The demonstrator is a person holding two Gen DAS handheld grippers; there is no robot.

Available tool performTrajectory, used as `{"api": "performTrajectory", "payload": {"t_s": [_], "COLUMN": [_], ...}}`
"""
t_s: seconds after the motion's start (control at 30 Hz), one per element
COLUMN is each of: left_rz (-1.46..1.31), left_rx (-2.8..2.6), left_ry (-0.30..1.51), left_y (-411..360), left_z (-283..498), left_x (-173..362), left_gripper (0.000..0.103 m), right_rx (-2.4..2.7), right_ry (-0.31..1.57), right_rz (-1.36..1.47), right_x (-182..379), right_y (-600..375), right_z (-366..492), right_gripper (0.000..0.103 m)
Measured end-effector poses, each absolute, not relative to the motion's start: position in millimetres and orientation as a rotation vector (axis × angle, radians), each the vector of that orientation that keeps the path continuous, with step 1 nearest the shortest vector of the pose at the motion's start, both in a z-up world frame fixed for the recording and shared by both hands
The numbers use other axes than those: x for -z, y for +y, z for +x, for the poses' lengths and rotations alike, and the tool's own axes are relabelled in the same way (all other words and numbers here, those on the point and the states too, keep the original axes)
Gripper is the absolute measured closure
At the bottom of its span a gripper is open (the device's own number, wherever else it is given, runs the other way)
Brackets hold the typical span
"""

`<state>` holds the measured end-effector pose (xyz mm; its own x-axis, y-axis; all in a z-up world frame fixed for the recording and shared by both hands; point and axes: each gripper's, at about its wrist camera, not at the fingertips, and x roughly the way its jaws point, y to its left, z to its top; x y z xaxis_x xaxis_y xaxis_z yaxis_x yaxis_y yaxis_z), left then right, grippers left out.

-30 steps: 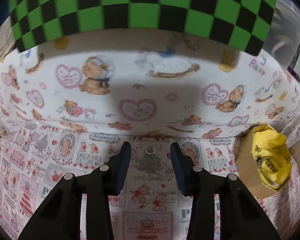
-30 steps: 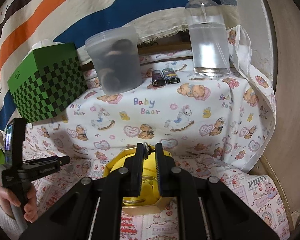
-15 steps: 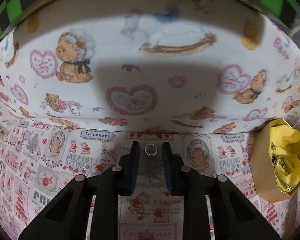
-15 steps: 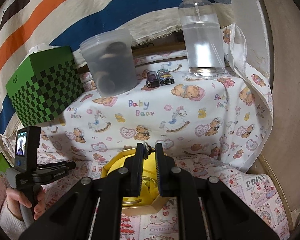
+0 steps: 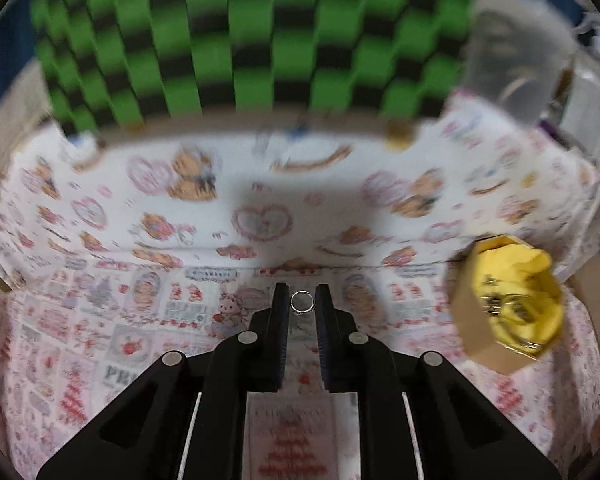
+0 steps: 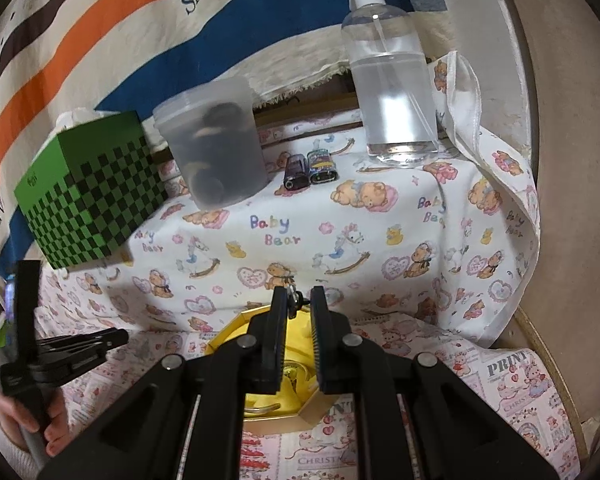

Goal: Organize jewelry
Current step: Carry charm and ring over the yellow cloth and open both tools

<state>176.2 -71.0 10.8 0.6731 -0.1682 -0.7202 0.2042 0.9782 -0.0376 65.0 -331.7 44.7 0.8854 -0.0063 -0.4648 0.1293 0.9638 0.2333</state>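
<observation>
My left gripper [image 5: 302, 302] is shut on a small silver ring [image 5: 302, 302], pinched between its fingertips and lifted off the printed cloth. A gold hexagonal jewelry box [image 5: 510, 306] with yellow lining and several gold pieces inside stands to its right. My right gripper [image 6: 299, 304] is shut on a small metal jewelry piece [image 6: 296, 297] at its fingertips, held over the same box [image 6: 256, 354], which lies mostly hidden under its fingers. The left gripper also shows in the right wrist view [image 6: 112, 338], low at the left.
A raised shelf draped in bear-print cloth [image 6: 340, 232] carries a green checkered box [image 6: 92, 196], a cloudy plastic container [image 6: 216, 140], two lighters [image 6: 310, 168] and a clear pump bottle [image 6: 392, 80]. A wooden wall [image 6: 564, 160] closes the right side.
My left gripper closed on the ring and raised it from the cloth; the view tilted up. My right gripper stayed shut over the box, drifting slightly.
</observation>
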Motion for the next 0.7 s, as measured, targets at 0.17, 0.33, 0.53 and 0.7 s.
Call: {"api": "performTrajectory", "payload": {"t_s": [0.17, 0.33, 0.53, 0.7], "left_rz": [0.000, -0.001, 0.005, -0.008], "left_rx": [0.223, 0.331, 0.431, 0.484], "left_ry": [0.639, 0.548, 0.575, 0.657], "left_y": [-78.0, -101.8, -153.9, -180.6], "left_z": [138.2, 108.8, 102.2, 113.7], "left_x": [-63.5, -96.0, -90.6, -61.8], "left_gripper": [0.091, 0.091, 0.091, 0.091], "right_rx": [0.018, -0.083, -0.166, -0.209], "right_ry": [0.425, 0.404, 0.489, 0.566], "right_rz": [0.237, 0.266, 0.377, 0.492], "right_x": [-57.8, -64.9, -43.9, -19.3], "right_y": [-329.0, -331.1, -347.1, -364.2], "right_z": [52.6, 47.1, 64.4, 80.2], "right_gripper": [0.093, 0.093, 0.093, 0.093]}}
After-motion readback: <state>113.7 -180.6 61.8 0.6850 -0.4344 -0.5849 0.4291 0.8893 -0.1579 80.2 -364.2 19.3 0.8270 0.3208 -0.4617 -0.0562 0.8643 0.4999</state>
